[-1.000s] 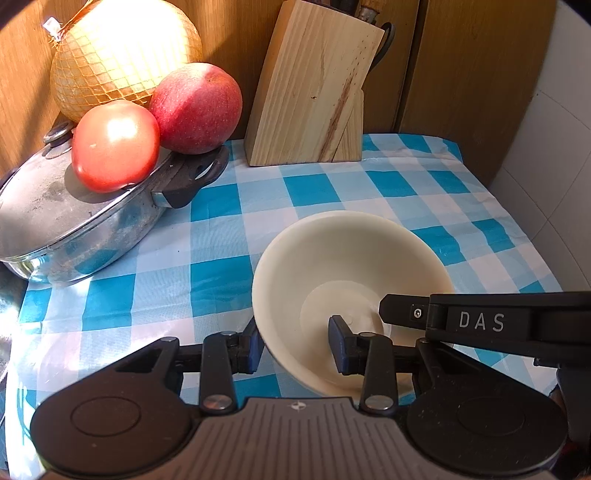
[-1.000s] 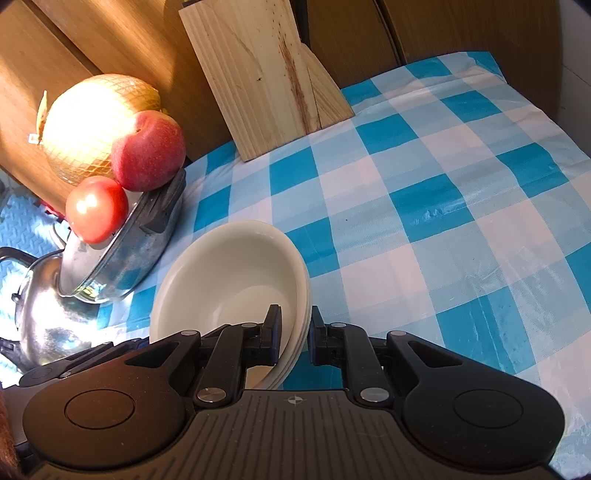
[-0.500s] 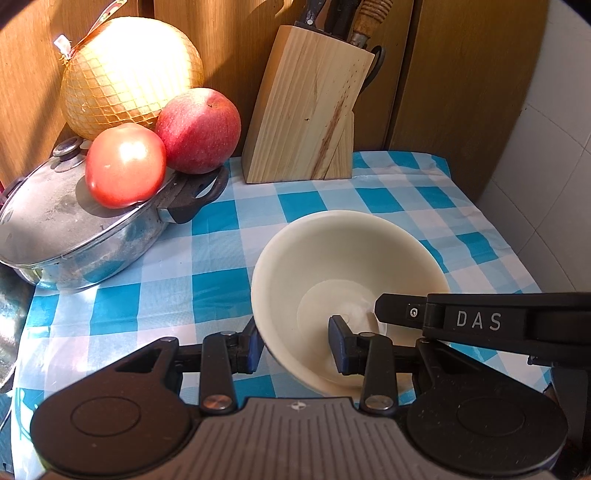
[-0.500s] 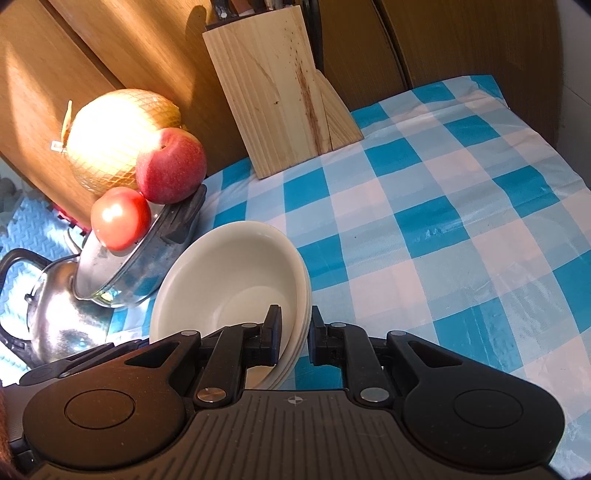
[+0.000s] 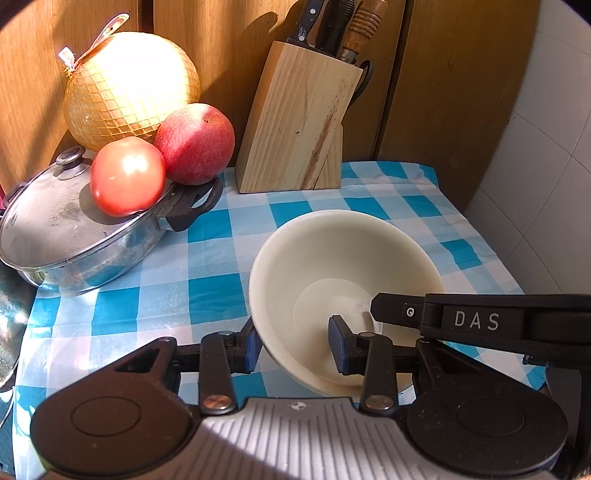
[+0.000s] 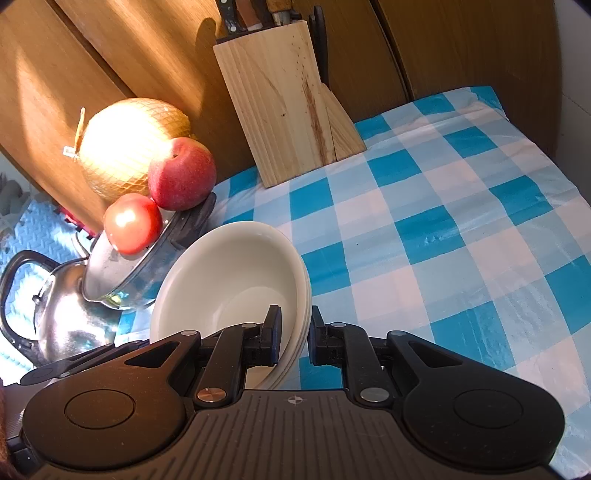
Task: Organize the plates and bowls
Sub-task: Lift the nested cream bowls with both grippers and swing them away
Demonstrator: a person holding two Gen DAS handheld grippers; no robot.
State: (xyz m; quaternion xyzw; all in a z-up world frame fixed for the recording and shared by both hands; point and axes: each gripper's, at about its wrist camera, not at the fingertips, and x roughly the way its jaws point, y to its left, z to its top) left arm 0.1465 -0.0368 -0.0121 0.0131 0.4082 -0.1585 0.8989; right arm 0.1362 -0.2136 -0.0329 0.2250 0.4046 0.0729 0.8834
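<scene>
A counter covered with a blue and white checked plastic cloth (image 5: 207,291) stands against brown wooden panels (image 5: 443,92). At the back a light wooden knife block (image 5: 295,122) holds several knives with dark and wooden handles (image 5: 332,26). On the left is a steel pan with a flat metal lid (image 5: 51,225). A red tomato (image 5: 127,176) and a red apple (image 5: 195,143) lie on this lid, touching each other. Behind them is a big yellow round fruit in a net (image 5: 129,88). In the right wrist view a shiny steel kettle with a black handle (image 6: 62,317) is beside the pan.
</scene>
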